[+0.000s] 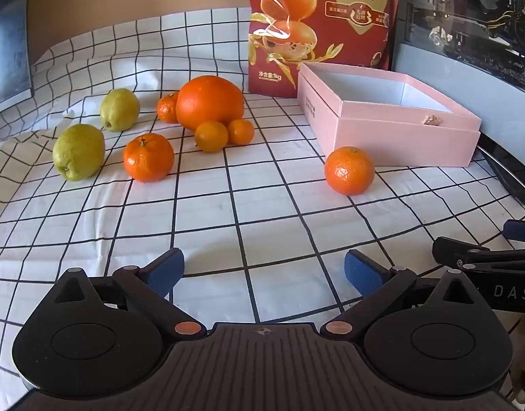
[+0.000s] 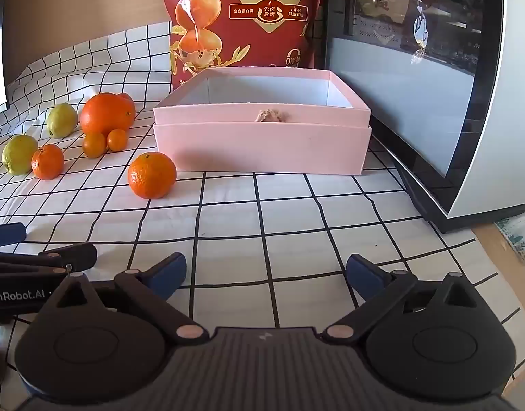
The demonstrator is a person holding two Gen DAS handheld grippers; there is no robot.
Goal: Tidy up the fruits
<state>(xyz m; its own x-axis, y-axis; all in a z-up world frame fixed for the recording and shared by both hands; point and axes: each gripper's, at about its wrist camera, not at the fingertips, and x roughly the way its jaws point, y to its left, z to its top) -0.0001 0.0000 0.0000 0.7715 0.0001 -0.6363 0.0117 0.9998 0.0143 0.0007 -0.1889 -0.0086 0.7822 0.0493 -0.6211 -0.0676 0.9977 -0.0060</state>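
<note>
Left gripper jaws spread wide, nothing between them, hovering over the grid tablecloth. Right gripper same: jaws apart, empty, just beside the left one.

Fruit count, 8 total: 2 mandarins, 1 big orange, 3 small oranges, 2 green guavas.

Nearest: lone mandarin ahead-right of the left gripper, ahead-left of the right gripper, stem end up, just beside the pink box's front corner.

Farther, ahead-left of both grippers: second mandarin, stem up; near guava, long axis tilted, blossom end down toward the camera.

Behind those: two small oranges touching the big orange, its long axis roughly left-right; third small orange tucked behind-left; far guava, blossom end down-left.

1 open pink box straight ahead of the right gripper, long side facing it. 1 red snack bag upright behind it.
</note>
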